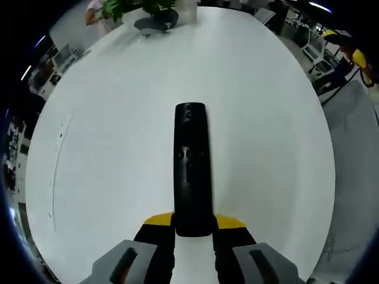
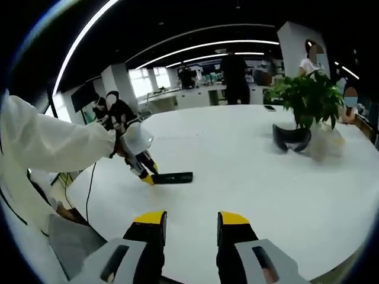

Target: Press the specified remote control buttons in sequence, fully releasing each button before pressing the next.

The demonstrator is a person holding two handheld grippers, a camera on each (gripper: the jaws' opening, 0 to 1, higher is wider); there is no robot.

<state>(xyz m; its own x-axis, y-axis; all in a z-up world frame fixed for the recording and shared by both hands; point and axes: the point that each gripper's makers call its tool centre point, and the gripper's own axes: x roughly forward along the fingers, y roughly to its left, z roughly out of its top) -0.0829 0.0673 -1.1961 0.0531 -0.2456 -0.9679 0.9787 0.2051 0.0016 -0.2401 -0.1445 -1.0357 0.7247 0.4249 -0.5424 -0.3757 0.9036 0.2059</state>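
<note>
Left gripper clamps remote; right gripper parted.

No legible text anywhere. Remote face has button markings at 12 o'clock end and mid-body, too small/blurred to read. White table: faint dotted marks near 9 o'clock edge, not readable as chars. Right gripper view: no signs/labels legible either.

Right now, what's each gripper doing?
Left gripper: shut on the black remote control.
Right gripper: open, holding nothing.
</note>
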